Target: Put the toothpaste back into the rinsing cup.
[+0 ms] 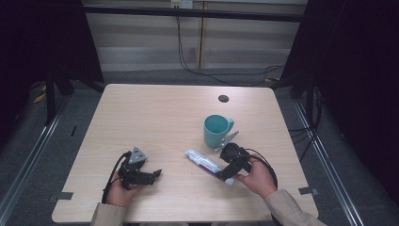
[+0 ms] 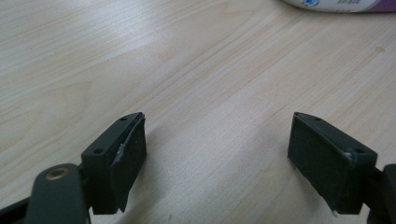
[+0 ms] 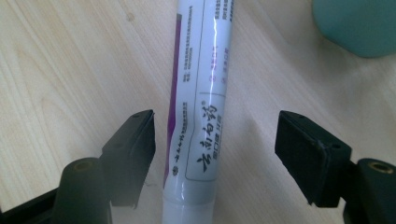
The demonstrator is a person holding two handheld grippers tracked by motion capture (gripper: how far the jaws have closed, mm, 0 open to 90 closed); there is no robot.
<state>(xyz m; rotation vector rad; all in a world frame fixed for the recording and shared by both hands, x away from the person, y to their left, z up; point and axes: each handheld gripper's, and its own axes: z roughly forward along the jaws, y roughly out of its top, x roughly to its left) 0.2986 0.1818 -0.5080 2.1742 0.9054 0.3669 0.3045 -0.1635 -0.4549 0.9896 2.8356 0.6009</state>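
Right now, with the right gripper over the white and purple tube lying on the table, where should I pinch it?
Pinch the white and purple tube across its narrow width, near the end under the right gripper, coming straight down. It lies flat between the open jaws, lengthwise along them, so closing should catch both long sides.

Beige sleeves (image 1: pixel 287 209) — black grippers (image 1: pixel 141 175)

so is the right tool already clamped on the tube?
No. In the right gripper view the right tool stands open, its jaws on either side of the white tube with bare table showing on both sides.
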